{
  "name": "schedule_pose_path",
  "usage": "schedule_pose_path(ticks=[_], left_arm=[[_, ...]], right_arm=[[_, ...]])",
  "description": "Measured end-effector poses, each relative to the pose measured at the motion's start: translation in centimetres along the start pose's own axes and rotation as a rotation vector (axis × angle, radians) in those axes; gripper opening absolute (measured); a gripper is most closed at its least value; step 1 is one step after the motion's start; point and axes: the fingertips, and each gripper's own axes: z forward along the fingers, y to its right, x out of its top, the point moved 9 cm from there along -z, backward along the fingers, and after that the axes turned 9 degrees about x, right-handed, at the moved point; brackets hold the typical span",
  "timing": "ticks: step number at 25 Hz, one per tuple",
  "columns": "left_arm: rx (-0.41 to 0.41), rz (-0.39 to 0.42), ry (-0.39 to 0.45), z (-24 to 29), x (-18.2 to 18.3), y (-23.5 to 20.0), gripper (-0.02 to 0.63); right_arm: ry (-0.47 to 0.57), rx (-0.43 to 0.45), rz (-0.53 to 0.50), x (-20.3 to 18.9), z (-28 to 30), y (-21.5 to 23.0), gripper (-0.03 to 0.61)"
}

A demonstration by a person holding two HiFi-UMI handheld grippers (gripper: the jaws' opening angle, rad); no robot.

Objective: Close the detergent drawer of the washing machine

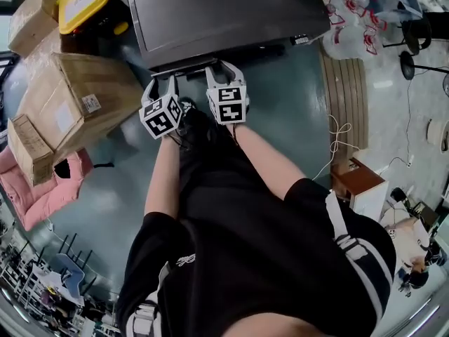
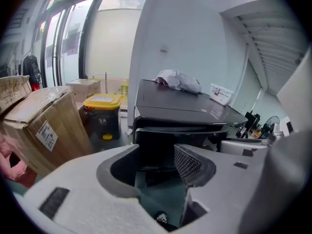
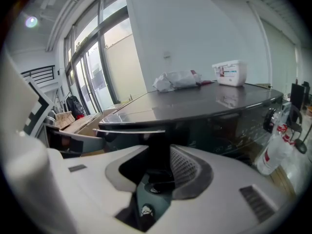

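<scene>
Left hand-held gripper [image 1: 163,83] and right hand-held gripper [image 1: 224,69] are open, holding nothing, by the detergent drawer [image 1: 181,67] at 12 o'clock.

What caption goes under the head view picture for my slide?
Left gripper and right gripper poised at the dark washing machine's front.

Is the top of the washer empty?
No, a crumpled bundle and a white box lie on the washer.

I'm looking at a white sticker [image 2: 47,133] on the cardboard box [image 2: 61,113] and print on the white tub [image 3: 230,73] sitting on the washing machine [image 3: 195,106], but I'm reading no word or number there.
</scene>
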Motion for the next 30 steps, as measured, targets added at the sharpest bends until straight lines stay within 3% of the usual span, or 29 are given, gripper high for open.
schedule_pose_path(ticks=[8, 23, 30], left_arm=[[0.012, -0.038, 0.025, 0.4, 0.3, 0.3, 0.176], [-0.005, -0.031, -0.007, 0.8, 0.9, 0.3, 0.184], [-0.009, -0.031, -0.011, 0.8, 1.0, 0.2, 0.186]], right_arm=[[0.001, 0.025, -0.018, 0.7, 0.8, 0.1, 0.135], [-0.008, 0.009, 0.012, 1.2, 1.0, 0.1, 0.132], [-0.018, -0.009, 0.079, 0.9, 1.0, 0.1, 0.132]])
